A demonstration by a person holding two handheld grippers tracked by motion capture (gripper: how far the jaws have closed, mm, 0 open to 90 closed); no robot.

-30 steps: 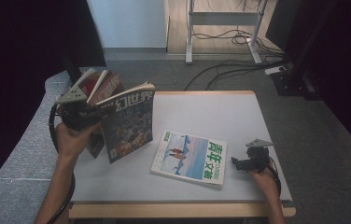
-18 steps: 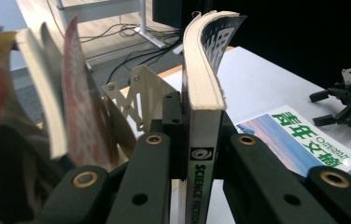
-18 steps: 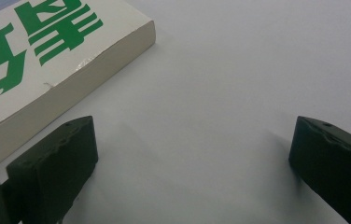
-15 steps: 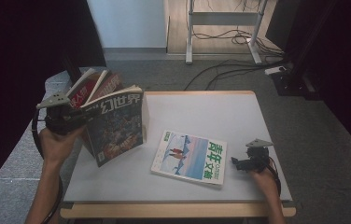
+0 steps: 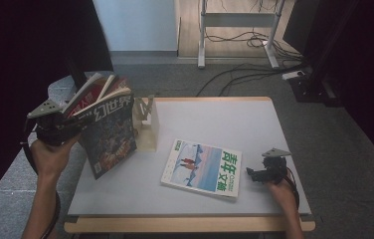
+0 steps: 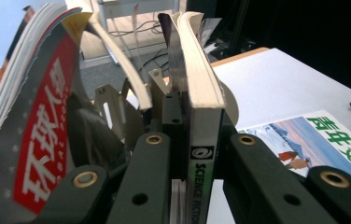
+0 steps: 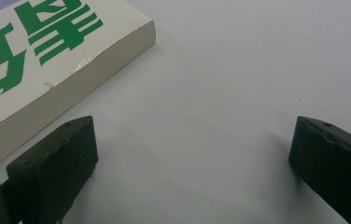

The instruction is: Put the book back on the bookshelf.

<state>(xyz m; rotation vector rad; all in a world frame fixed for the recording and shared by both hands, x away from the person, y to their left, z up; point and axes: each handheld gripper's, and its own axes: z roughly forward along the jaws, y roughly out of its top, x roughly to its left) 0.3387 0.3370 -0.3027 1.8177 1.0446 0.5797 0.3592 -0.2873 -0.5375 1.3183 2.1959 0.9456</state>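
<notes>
The tabletop [image 5: 215,119] carries a pale slotted rack [image 5: 147,124] near its left edge and a green-lettered magazine [image 5: 202,168] lying flat toward your right. Since a second ago you have carried the science-fiction magazine [image 5: 109,134] leftward, off the tabletop's edge and clear of the rack, which now stands uncovered in the high view. That suggests you have pulled it out of the rack or are lining it up for a slot; either way it hangs in the air beside the rack, not on any surface.

Your left tongs [image 5: 58,127] are clenched on that magazine's spine, seen plainly in the left gripper view, where the spine [image 6: 201,140] sits pinched between the two black jaws. Other magazines fan out just behind it, among them a red-covered one [image 6: 38,140]; whether the tongs also trap any of those I cannot tell. Your left forearm rises from below with the wrist raised, so the cover faces the tabletop.

Your right tongs [image 5: 260,172] have not moved: released, jaws wide apart, resting low on the tabletop just beside the flat magazine's corner [image 7: 71,60], touching nothing.
</notes>
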